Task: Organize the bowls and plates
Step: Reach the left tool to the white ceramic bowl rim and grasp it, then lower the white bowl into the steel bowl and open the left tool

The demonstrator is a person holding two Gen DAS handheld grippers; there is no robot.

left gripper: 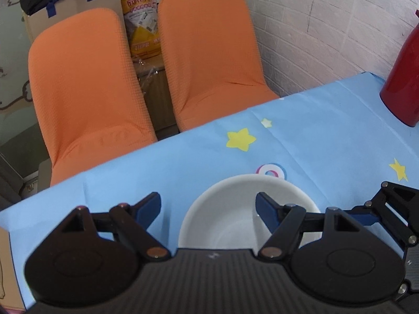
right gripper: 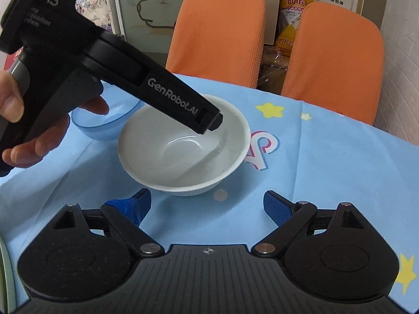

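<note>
White bowl [right gripper: 183,147]: set upright on the star-printed blue tablecloth [right gripper: 327,172], towards the tabletop's far edge, where two orange chairs [right gripper: 217,28] are drawn up. Blue translucent bowl [right gripper: 104,123]: placed just beside the white bowl, on its left in the right wrist view, partly hidden by the person's hand [right gripper: 39,136]. Left gripper [left gripper: 208,209]: held over the white bowl [left gripper: 235,222] with fingers spread wide, one blue pad [left gripper: 267,209] seen inside the rim and the other outside it; nothing is clamped. Right gripper [right gripper: 207,205]: held near the white bowl, fingers spread, nothing between them. Red vessel [left gripper: 403,78]: stood at the tabletop's far right corner, by the white brick wall [left gripper: 327,26].
</note>
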